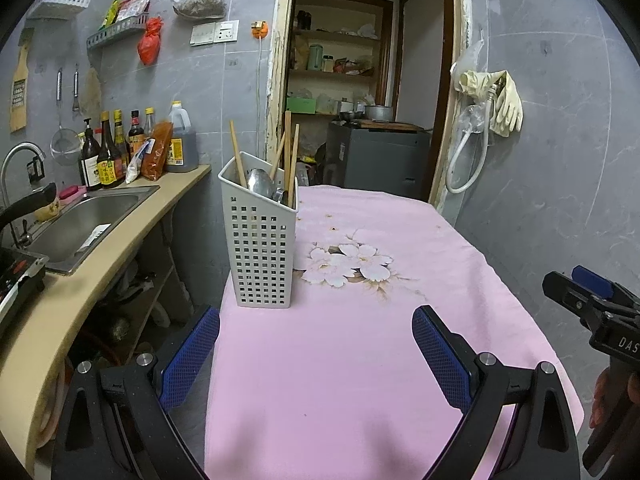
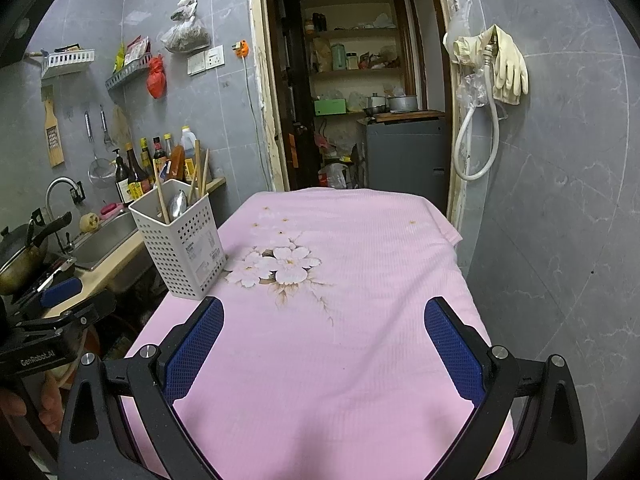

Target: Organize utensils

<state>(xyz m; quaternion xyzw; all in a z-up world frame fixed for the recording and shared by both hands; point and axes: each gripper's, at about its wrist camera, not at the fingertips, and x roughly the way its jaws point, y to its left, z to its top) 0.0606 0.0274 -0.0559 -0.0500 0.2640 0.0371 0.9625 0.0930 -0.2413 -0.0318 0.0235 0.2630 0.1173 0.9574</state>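
A white perforated utensil holder stands upright on the left side of the pink-clothed table. It holds wooden chopsticks and a metal spoon. It also shows in the right wrist view, with chopsticks and the spoon inside. My left gripper is open and empty, near the table's front, below the holder. My right gripper is open and empty over the cloth, to the right of the holder; it also shows at the right edge of the left wrist view.
A counter with a steel sink, a tap and sauce bottles runs along the left. A pan sits on a stove. A doorway opens behind the table. A hose and rubber gloves hang on the right wall.
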